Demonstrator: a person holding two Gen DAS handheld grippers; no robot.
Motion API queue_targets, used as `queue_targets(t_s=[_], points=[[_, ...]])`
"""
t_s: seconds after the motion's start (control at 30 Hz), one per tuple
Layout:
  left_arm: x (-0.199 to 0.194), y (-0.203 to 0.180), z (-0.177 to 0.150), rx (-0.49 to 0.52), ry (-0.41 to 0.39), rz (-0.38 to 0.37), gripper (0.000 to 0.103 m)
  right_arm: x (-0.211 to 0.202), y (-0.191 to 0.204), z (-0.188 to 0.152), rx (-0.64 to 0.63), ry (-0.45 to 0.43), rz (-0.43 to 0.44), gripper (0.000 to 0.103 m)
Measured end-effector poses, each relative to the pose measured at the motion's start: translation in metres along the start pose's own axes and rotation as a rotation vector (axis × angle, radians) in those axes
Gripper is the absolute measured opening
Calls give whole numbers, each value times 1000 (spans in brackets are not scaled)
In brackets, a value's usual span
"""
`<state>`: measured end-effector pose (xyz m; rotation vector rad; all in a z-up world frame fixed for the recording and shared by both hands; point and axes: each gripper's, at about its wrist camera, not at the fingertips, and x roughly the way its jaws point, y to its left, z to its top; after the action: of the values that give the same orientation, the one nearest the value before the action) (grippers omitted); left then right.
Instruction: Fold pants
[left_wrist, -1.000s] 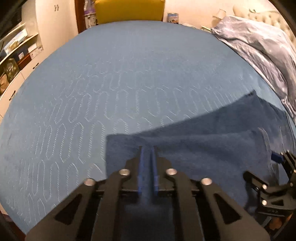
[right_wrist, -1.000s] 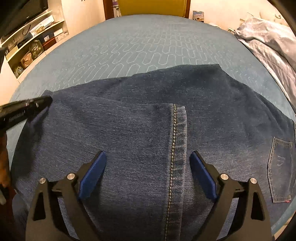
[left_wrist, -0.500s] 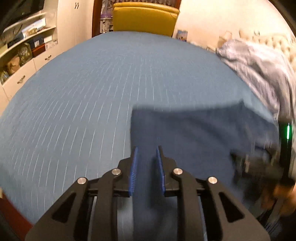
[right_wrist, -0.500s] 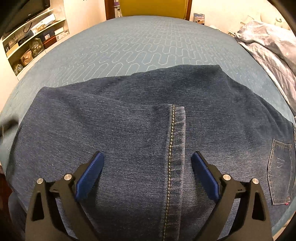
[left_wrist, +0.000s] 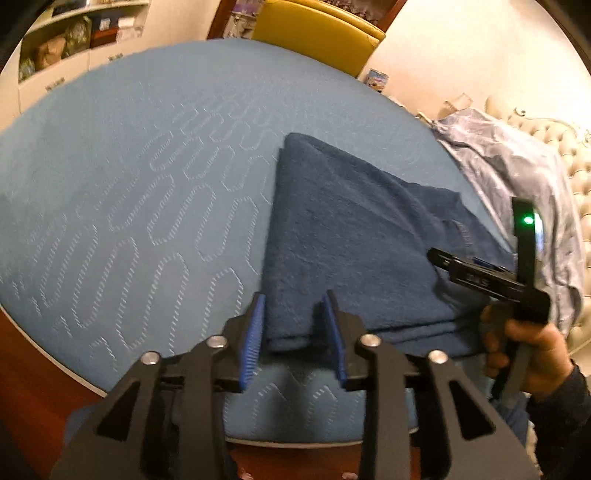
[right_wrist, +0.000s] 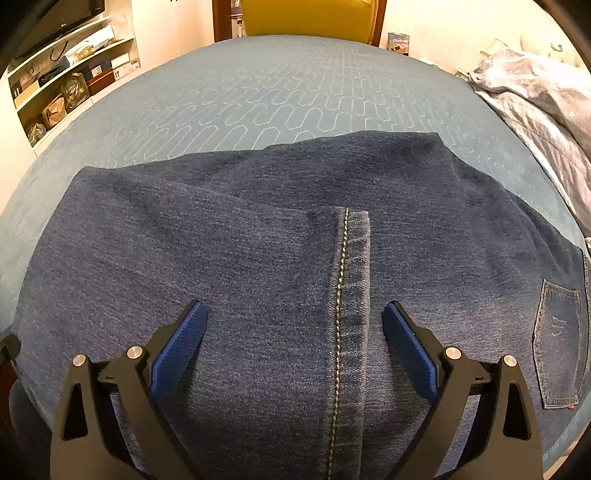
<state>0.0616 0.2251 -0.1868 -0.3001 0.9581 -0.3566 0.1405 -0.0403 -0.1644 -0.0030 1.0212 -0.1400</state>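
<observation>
Left gripper (left_wrist: 293, 332): jaws were opening, after being pinched together on denim a second earlier. The near-left corner of the pants (left_wrist: 354, 251) sat between the blue pads, but with gaps showing on both sides, so I read it as let go and not gripped. That hand had also swung across, so the folded bundle now showed from its left end.

Right gripper (right_wrist: 293, 350): jaws spread wide, poised over the stitched hem (right_wrist: 351, 280), nothing between the pads pressed. It had hardly shifted. In the left view I could see the right hand (left_wrist: 532, 354) around its handle.

Pants lay folded on the blue quilted bed cover (left_wrist: 129, 184), close to the near edge, hem turned over on top, back pocket (right_wrist: 559, 343) at the far right.

My reading: this fold was laid down and released. What probably remained was another fold, or squaring the edges.
</observation>
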Motion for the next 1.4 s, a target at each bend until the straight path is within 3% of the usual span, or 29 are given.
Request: queue_targets(t_s=[0.07, 0.3, 0.43, 0.53, 0.6, 0.7, 0.87, 1.0, 1.03, 1.1, 1.13, 1.2, 1.27, 1.3, 1.33, 1.37, 1.4], points=[[2, -1, -2, -1, 1, -10, 38, 0, 2, 0, 0, 1, -3, 92], [4, 17, -5, -152, 15, -141, 36, -3, 9, -1, 1, -5, -15, 92], [3, 22, -2, -202, 21, -166, 20, -5, 12, 5, 5, 15, -22, 92], [-6, 22, -2, -215, -4, -192, 15, -22, 27, 19, -53, 29, -101, 92], [-12, 15, 0, -193, -27, -182, 14, -41, 41, 30, -96, -12, -99, 92], [-17, 1, 2, -155, -54, -136, 13, -59, 81, 54, -163, 18, -10, 92], [-29, -31, 2, -55, -117, -21, 13, -48, 164, 90, -203, 228, 189, 92], [-33, -54, -1, 2, -166, 60, 12, -27, 208, 99, -257, 309, 150, 91], [-34, -59, -2, 13, -175, 72, 12, -19, 217, 99, -284, 325, 136, 87], [-35, -66, -3, 35, -191, 88, 11, -6, 224, 97, -324, 344, 85, 66], [-35, -70, -4, 51, -198, 94, 11, -1, 227, 96, -330, 357, 81, 63], [-37, -73, -8, 53, -204, 88, 9, 4, 228, 96, -340, 363, 91, 38], [-39, -68, -10, 22, -210, 69, 9, 3, 226, 93, -355, 343, 95, 30], [-37, -62, -11, -23, -213, 57, 17, 0, 224, 92, -357, 334, 99, 24], [-35, -57, -12, -60, -212, 54, 40, -1, 222, 92, -355, 329, 104, 23], [-32, -52, -14, -93, -206, 56, 51, -3, 218, 92, -340, 325, 119, 22], [-31, -50, -15, -109, -206, 46, 55, -6, 214, 91, -326, 323, 131, 21]])
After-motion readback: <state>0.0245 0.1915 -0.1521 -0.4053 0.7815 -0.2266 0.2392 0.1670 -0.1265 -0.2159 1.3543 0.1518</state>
